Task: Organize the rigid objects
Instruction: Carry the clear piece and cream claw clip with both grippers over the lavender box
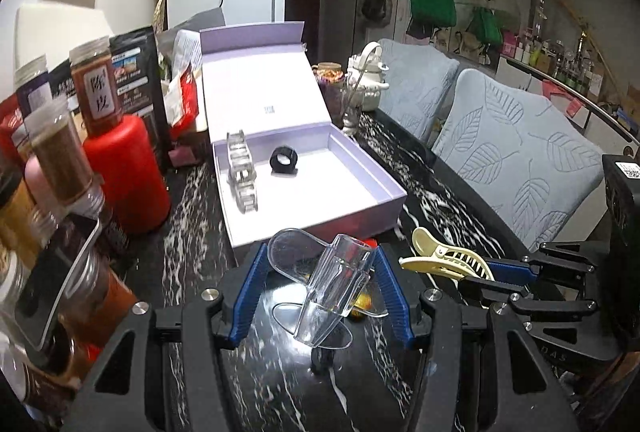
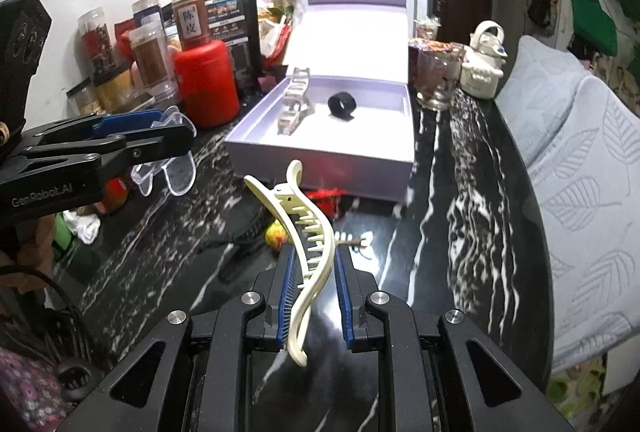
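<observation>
Inside the purple box: a clear chain and a black ring, already put away. In front of the box: left gripper squeezing a clear stand, right gripper pinching a cream hair clip. Both still to go in, plus small bits on the table.

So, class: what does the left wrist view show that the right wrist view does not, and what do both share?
Only the left wrist view shows the green bags on the far wall and the clear plastic piece seen between the left gripper's fingers.

Only the right wrist view shows a small yellow pompom on the table.

Both show the open lilac box holding a black ring, the red canister, and the cream hair clip in the right gripper.
</observation>
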